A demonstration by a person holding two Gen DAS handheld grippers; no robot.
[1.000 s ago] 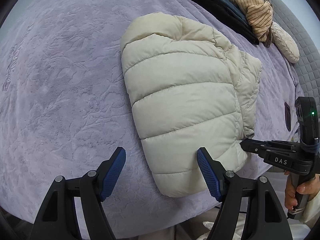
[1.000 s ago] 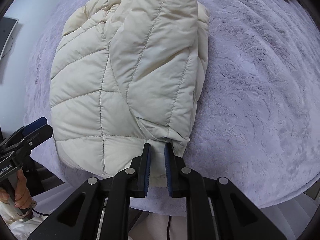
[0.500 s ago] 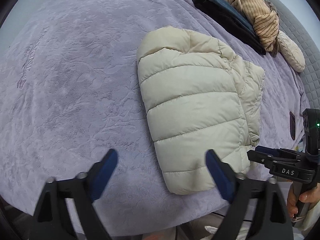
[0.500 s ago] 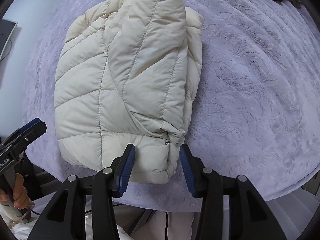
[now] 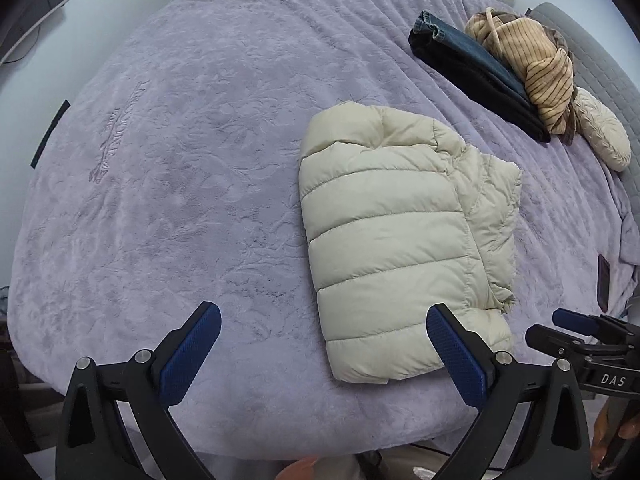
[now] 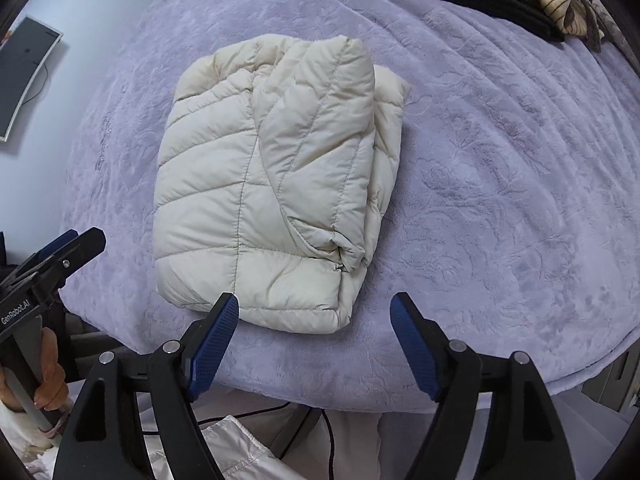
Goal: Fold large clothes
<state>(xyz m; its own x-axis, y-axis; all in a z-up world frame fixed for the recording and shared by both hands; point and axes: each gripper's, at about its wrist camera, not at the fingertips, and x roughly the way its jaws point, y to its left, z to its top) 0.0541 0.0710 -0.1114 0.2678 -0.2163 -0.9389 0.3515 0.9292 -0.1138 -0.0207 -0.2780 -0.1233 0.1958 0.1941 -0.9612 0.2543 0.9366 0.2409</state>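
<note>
A cream quilted puffer jacket (image 5: 396,232) (image 6: 276,196) lies folded into a compact block on the lavender bed cover (image 5: 180,168) (image 6: 500,184), close to the near edge. My left gripper (image 5: 324,316) is open above the cover, just left of the jacket's near corner, holding nothing. My right gripper (image 6: 314,308) hovers over the jacket's near hem; its jaws are opening and nothing is pressed between them. Each gripper appears at the edge of the other's view, the right gripper (image 5: 588,332) and the left gripper (image 6: 52,256).
Folded dark jeans (image 5: 476,68) and a striped tan garment (image 5: 532,64) lie at the far right of the bed, with a cream cushion (image 5: 600,132) beside them. A dark phone (image 5: 603,280) rests near the right edge. A monitor (image 6: 24,76) stands left. White fabric (image 6: 224,452) lies below the bed edge.
The right gripper let go of the jacket's near hem, opened wide and rose. The left gripper opened further and lifted too. The jacket stayed folded on the bed.
</note>
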